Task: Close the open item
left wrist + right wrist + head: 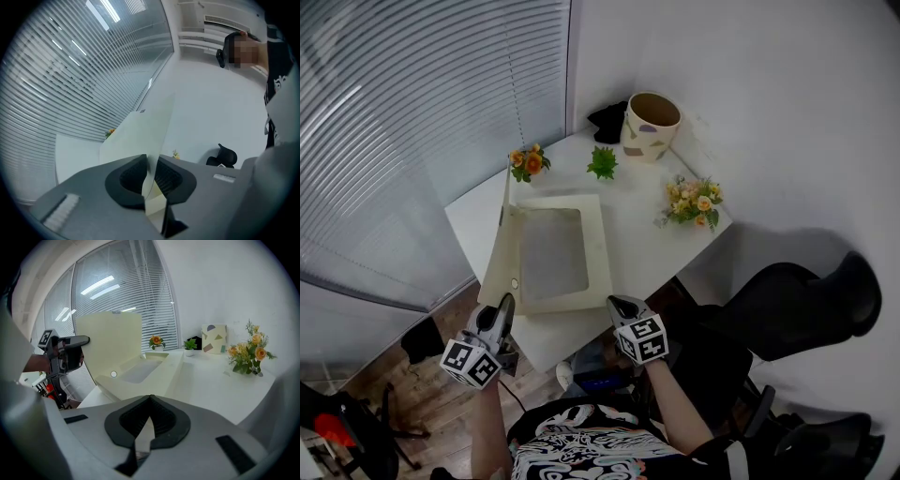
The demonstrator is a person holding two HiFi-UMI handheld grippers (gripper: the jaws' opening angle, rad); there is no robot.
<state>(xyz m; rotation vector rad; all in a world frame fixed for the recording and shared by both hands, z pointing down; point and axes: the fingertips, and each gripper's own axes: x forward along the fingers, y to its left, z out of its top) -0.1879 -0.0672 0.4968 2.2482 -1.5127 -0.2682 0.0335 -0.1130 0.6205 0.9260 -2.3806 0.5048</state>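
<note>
A flat cream box (605, 253) lies open on the white table (656, 239), with a grey pad inside it. Its lid (500, 253) stands nearly upright along the left side. My left gripper (504, 305) is at the lid's near corner. In the left gripper view the thin lid (140, 136) runs between the pads of that gripper (151, 164), which is shut on it. The right gripper view shows the lid (110, 345), the box base (161, 373) and the left gripper (70, 352) at the lid's edge. My right gripper (617, 305) hovers by the box's near right corner, shut and holding nothing.
At the table's far end stand a patterned vase (651, 125), a small green plant (602, 162) and orange flowers (530, 161). A bouquet (694, 202) lies at the right edge. Window blinds (412, 141) run along the left. A black chair (806, 300) stands at the right.
</note>
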